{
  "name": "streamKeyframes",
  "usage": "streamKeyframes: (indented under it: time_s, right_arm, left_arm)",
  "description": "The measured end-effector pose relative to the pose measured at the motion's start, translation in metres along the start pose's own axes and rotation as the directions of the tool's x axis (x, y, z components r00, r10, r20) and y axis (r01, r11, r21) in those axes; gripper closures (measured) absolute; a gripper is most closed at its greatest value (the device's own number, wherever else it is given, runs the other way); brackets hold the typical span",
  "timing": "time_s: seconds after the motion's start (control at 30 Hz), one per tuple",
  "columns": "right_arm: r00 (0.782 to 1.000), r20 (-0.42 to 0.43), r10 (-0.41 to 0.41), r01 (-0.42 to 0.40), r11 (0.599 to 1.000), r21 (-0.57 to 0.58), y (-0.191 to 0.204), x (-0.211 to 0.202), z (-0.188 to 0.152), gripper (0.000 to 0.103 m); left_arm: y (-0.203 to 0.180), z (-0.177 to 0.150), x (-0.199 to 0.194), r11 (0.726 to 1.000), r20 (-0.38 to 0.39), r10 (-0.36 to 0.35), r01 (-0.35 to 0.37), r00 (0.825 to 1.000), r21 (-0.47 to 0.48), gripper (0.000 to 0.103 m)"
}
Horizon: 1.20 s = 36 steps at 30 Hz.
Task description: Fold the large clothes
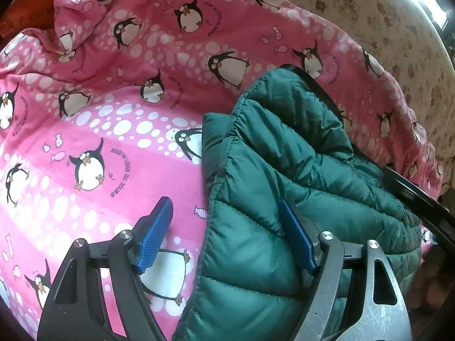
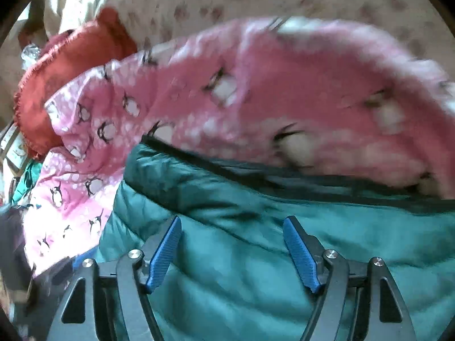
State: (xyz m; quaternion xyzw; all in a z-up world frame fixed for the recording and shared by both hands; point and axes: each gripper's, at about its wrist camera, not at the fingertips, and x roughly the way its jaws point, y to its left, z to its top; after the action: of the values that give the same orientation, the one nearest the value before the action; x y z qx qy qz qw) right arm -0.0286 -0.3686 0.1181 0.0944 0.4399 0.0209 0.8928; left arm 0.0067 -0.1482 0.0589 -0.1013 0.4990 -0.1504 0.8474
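Note:
A dark green quilted puffer jacket (image 1: 284, 170) lies folded on a pink penguin-print blanket (image 1: 119, 119). My left gripper (image 1: 224, 207) is open just above the jacket's left edge, its left pad over the blanket and its right pad over the jacket. In the right wrist view the jacket (image 2: 241, 255) fills the lower half, with its dark zipper edge toward the blanket (image 2: 284, 99). My right gripper (image 2: 231, 224) is open and empty just above the jacket. That view is motion-blurred.
A cream floral bedcover (image 1: 369, 22) lies beyond the blanket. A rust-red cushion (image 2: 71, 65) sits at the blanket's far left corner. Cluttered items show at the left edge of the right wrist view.

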Motion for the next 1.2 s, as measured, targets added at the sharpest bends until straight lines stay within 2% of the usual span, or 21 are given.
streamKeyframes:
  time_s: [0.07, 0.13, 0.23, 0.33, 0.43, 0.6, 0.73, 0.83, 0.87, 0.97, 1.07, 1.13, 1.2]
  right_arm:
    - [0.997, 0.03, -0.073, 0.073, 0.997, 0.005, -0.029, -0.029, -0.009, 0.031]
    - [0.985, 0.045, -0.169, 0.167, 0.985, 0.036, -0.065, -0.051, -0.018, 0.031]
    - [0.968, 0.008, -0.25, 0.246, 0.958, 0.144, -0.121, -0.064, -0.031, 0.031]
    - [0.96, -0.02, -0.281, 0.276, 0.923, 0.268, -0.171, -0.066, -0.046, 0.031]
    - [0.967, -0.036, -0.253, 0.251, 0.911, 0.326, -0.194, -0.051, -0.059, 0.03]
    - [0.966, -0.083, -0.245, 0.259, 0.91, 0.324, -0.2, -0.022, -0.064, 0.022]
    - [0.974, -0.117, -0.192, 0.22, 0.915, 0.337, -0.203, -0.027, -0.06, 0.02]
    - [0.977, -0.052, -0.208, 0.213, 0.907, 0.363, -0.198, -0.061, -0.06, 0.024]
    - [0.979, -0.009, -0.205, 0.194, 0.912, 0.36, -0.192, -0.075, -0.062, 0.024]
    - [0.979, 0.039, -0.2, 0.176, 0.926, 0.333, -0.175, -0.101, -0.074, 0.024]
    - [0.978, 0.026, -0.206, 0.187, 0.928, 0.323, -0.168, -0.105, -0.09, 0.024]
    - [0.971, -0.015, -0.237, 0.228, 0.913, 0.337, -0.173, -0.094, -0.102, 0.023]
    - [0.97, -0.022, -0.241, 0.233, 0.908, 0.348, -0.175, -0.079, -0.107, 0.018]
  left_arm:
    - [0.0, -0.001, 0.0, 1.0, 0.002, 0.002, -0.002, 1.0, -0.003, 0.025]
    - [-0.001, 0.0, 0.0, 1.0, 0.005, 0.005, -0.005, 1.0, 0.001, 0.024]
    - [-0.001, -0.002, -0.001, 1.0, 0.012, 0.009, -0.009, 1.0, -0.001, 0.024]
    - [-0.002, -0.003, 0.001, 1.0, 0.014, 0.014, -0.014, 1.0, -0.001, 0.023]
    - [-0.003, -0.002, 0.003, 1.0, 0.018, 0.013, -0.013, 1.0, 0.004, 0.023]
    - [-0.001, -0.002, 0.007, 1.0, 0.018, 0.009, -0.009, 1.0, -0.005, 0.02]
    - [0.0, -0.002, 0.007, 1.0, 0.009, 0.0, 0.0, 1.0, -0.012, 0.02]
    - [0.002, -0.002, 0.004, 1.0, 0.001, -0.007, 0.007, 1.0, -0.016, 0.02]
    - [0.002, -0.002, 0.003, 1.0, 0.0, -0.008, 0.008, 1.0, -0.016, 0.02]
    - [0.003, -0.003, -0.001, 1.0, 0.001, -0.007, 0.007, 1.0, -0.015, 0.02]
    - [0.001, -0.005, -0.003, 1.0, 0.003, -0.002, 0.002, 1.0, -0.008, 0.02]
    - [0.0, -0.007, -0.005, 1.0, 0.004, -0.001, 0.001, 1.0, -0.004, 0.02]
    - [-0.001, -0.008, -0.008, 1.0, 0.005, -0.003, 0.003, 1.0, 0.002, 0.02]
